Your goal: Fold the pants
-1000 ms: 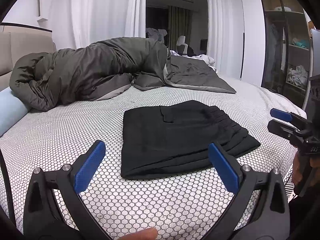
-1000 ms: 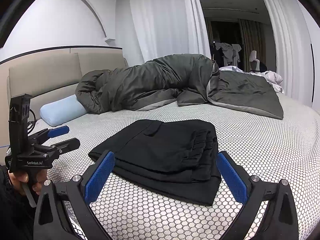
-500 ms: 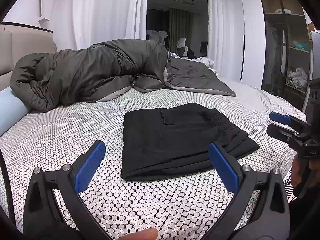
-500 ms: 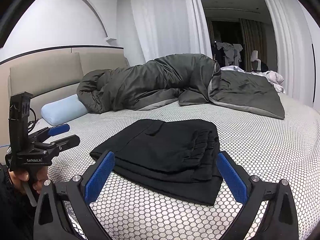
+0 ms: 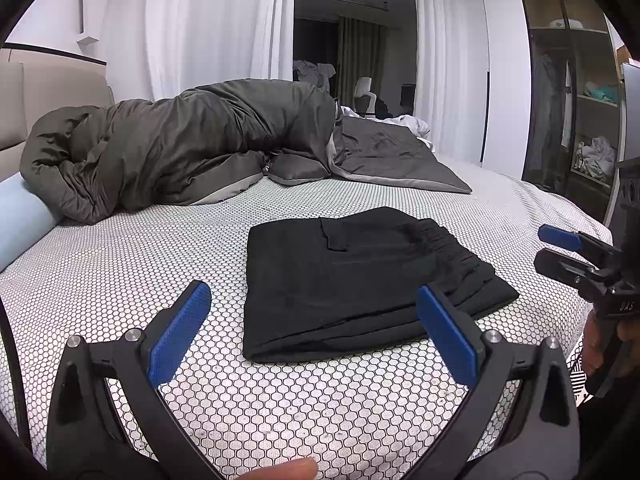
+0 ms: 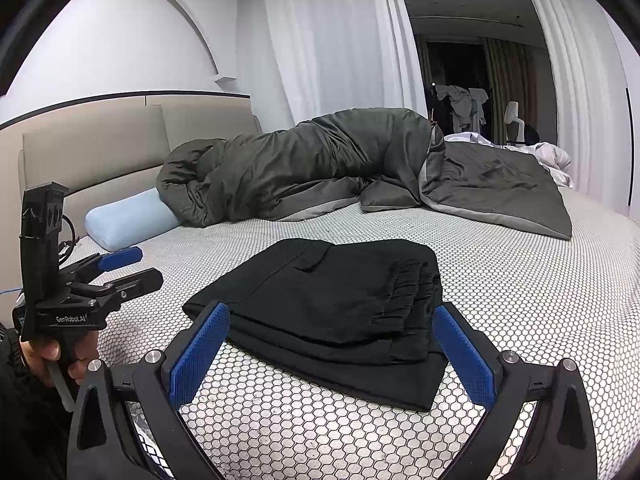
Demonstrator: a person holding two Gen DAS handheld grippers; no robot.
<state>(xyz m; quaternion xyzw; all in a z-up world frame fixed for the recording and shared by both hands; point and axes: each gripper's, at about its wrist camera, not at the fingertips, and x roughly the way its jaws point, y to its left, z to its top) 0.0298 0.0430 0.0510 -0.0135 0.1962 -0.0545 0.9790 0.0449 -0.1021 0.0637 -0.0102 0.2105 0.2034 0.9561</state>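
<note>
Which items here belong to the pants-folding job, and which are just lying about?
Job: black pants, folded on the bed sheet; left gripper and right gripper, both open.
Lying about: grey duvet, blue pillow, white chair.

Bare sheet [image 5: 120, 272] around pants [image 5: 352, 280]; duvet [image 5: 180, 152] behind.

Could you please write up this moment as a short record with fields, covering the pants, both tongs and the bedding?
pants: black pants, folded into a compact rectangular stack, lying flat on the bed
surface: honeycomb-patterned sheet
left tongs: open, empty, held short of the pants' near edge
right tongs: open, empty, also short of the pants
contact: neither touches the pants
behind the pants: dark grey duvet, bunched up across the bed
pillow: light blue bolster pillow by the headboard
task state: pants look fully folded
</note>
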